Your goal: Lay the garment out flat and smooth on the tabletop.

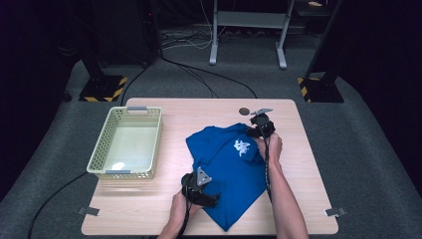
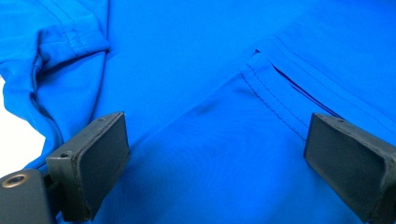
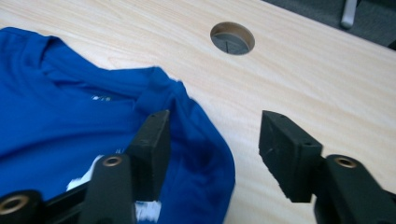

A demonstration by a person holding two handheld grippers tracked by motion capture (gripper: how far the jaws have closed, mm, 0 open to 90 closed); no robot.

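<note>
A blue T-shirt (image 1: 229, 169) with a white print lies partly folded on the wooden table (image 1: 149, 199). My left gripper (image 1: 201, 191) hovers at the shirt's near left edge; in the left gripper view its jaws stand wide open over blue cloth (image 2: 210, 154) with a stitched hem. My right gripper (image 1: 261, 127) is at the shirt's far right corner. In the right gripper view it is open (image 3: 215, 140), one jaw over the shirt's edge (image 3: 201, 154), the other over bare wood.
A pale green mesh basket (image 1: 98, 159) sits empty on the table's left side. A round cable hole (image 1: 244, 111) lies near the far edge, also in the right gripper view (image 3: 232, 38). Cables and stand legs are on the floor beyond.
</note>
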